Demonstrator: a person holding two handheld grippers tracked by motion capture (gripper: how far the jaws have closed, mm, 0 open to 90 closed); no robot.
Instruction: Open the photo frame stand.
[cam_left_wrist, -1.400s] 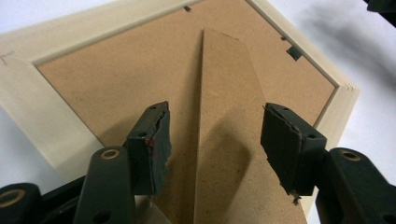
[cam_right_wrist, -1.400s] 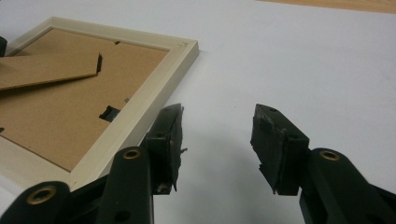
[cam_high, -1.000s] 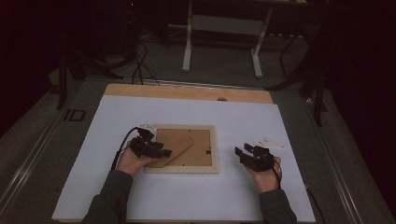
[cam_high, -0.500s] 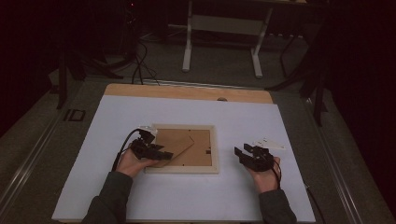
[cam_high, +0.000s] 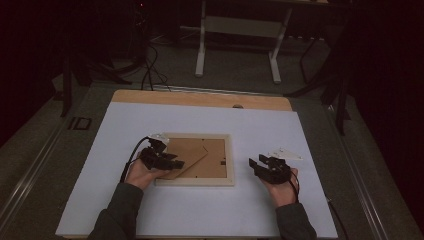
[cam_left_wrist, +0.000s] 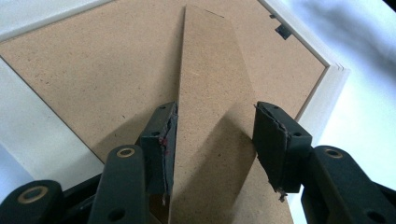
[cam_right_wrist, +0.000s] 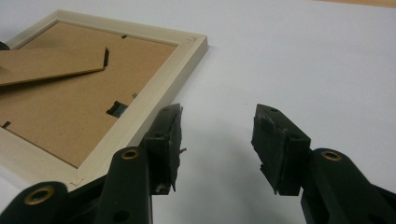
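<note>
Two grippers are at work on the white table (cam_high: 200, 215), and one picture frame (cam_high: 220, 182) lies face down between them, brown back up.

Start at the left. The left gripper (cam_high: 169, 163) sits over the frame's near left corner, held in the person's left hand (cam_high: 140, 174). A second ago it was in almost the same spot; it has only crept a tiny bit further in over the back. In the left gripper view its two black jaws are spread apart, one on each side of the prop stand (cam_left_wrist: 210, 126), the long brown flap that makes a frame stand up. The left pad touches the flap's edge, and the other pad is just off to the side. It isn't pinching yet. The flap looks lifted a little off the backing board (cam_left_wrist: 93, 79).

I think the next step is to squeeze the flap, so it can be swung or pulled.

Now the right side. The right gripper (cam_high: 262, 167) rests on the table just beside the frame's right edge, and it has hardly moved. Its jaws are spread wide too, holding nothing. It looks like it is waiting, maybe to hold the frame steady.
</note>
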